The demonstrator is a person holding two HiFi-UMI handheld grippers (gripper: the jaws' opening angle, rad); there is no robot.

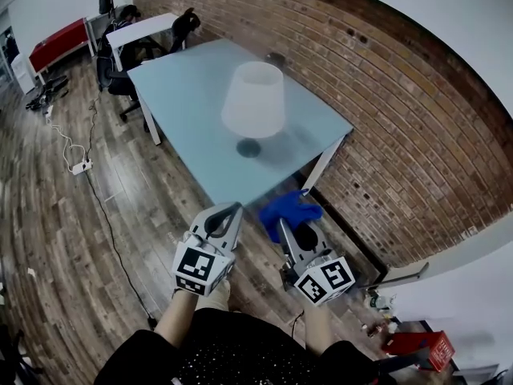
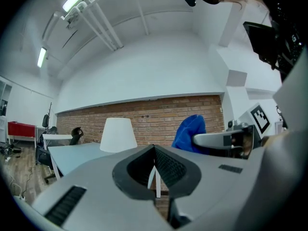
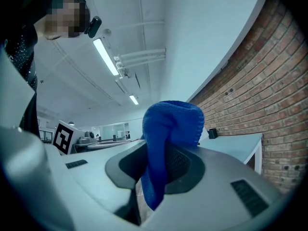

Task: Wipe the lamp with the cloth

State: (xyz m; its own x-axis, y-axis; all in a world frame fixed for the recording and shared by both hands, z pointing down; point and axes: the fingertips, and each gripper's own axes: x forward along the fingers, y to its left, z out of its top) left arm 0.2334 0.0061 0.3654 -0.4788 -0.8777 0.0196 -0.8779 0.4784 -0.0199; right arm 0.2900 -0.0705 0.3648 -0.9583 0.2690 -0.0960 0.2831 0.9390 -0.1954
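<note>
the blue cloth is held by the right hand-held gripper, whose jaws are closed on it. in the right gripper view it is seen pinched between them, bunched above and hanging below. this gripper is held just off the near end of the table, over the wooden floor. the cloth is raised near the table's corner and is well apart from the lamp.

the lamp is stood upright near the middle of the table, on the side towards the brick wall. its white shade is seen above a dark round base. it is touched by neither gripper.

the left hand-held gripper is held just beside the right one, also over the floor short of the table's near edge. its jaws are brought together, with nothing caught between them. from its view the lamp is seen ahead to the left and the cloth to the right.

dark chairs are seen at the table's far end.
</note>
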